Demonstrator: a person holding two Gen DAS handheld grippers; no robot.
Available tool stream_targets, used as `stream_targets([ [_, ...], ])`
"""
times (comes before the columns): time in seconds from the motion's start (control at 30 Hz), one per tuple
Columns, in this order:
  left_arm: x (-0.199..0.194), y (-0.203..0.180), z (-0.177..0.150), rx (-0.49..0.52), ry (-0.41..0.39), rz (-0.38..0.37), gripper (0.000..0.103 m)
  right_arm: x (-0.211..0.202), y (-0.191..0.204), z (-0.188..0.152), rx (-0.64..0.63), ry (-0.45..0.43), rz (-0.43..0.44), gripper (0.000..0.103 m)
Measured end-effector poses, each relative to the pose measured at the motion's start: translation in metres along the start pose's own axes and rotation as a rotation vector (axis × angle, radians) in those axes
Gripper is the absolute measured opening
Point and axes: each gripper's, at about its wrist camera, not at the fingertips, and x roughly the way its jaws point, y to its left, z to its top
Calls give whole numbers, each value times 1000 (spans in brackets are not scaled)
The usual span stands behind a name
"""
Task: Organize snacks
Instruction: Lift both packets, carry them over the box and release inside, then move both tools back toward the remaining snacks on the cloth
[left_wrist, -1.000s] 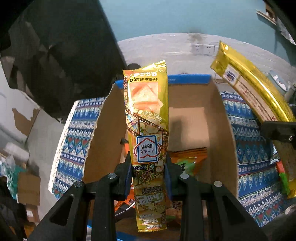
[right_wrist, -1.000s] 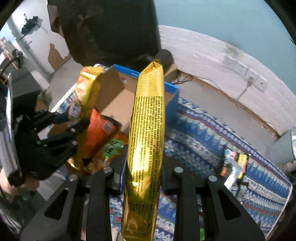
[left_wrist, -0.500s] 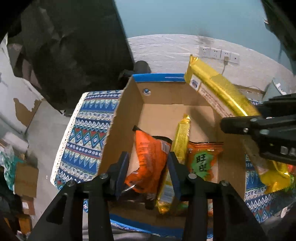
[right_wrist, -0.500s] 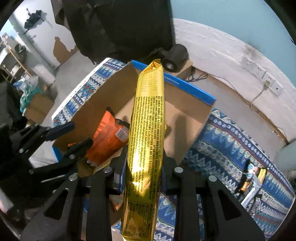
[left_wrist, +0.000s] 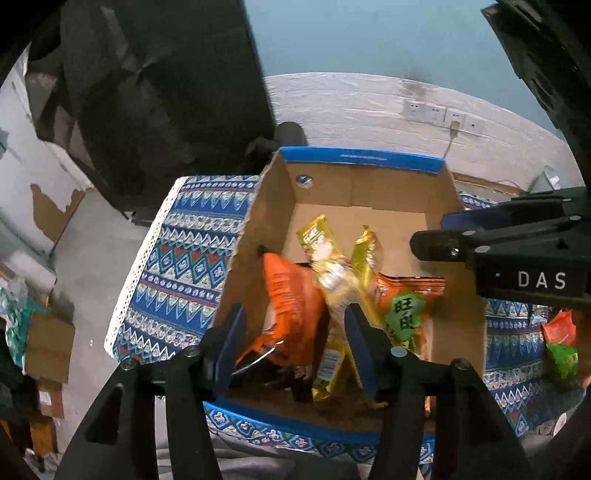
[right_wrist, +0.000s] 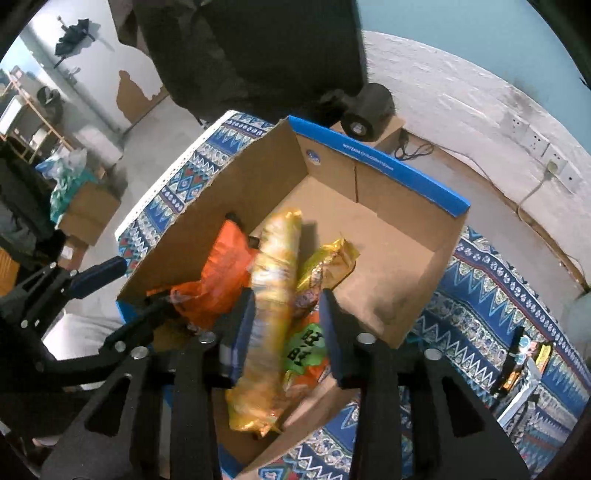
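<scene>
Several snacks lie in our cardboard box (right_wrist: 406, 184); both grippers, left gripper (left_wrist: 295, 347) and right gripper (right_wrist: 284, 325), hang released; more packets (right_wrist: 524, 354) wait near the desk's right edge.

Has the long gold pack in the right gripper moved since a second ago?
Yes. The gold pack left the open right gripper and dropped into the box.

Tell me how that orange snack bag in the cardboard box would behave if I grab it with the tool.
The orange snack bag looks crumpled and puffy, so it would probably flex and feel light. Its glossy film may slip between the pads. It leans on the cardboard box wall and neighbouring packets, so lifting it could shift those.
</scene>
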Motion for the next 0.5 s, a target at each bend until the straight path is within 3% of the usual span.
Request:
stream_targets([
  [0.1,-4,-10,2,23,-10,-7,58,-5,-5,-4,11,-8,-6,46],
  [0.17,-5,-15,2,30,-14,-16,62,-10,-9,-9,13,-10,-17,58],
  [0.5,-20,-67,-2,129,-29,-72,69,-49,-49,-48,19,-31,-112,64],
])
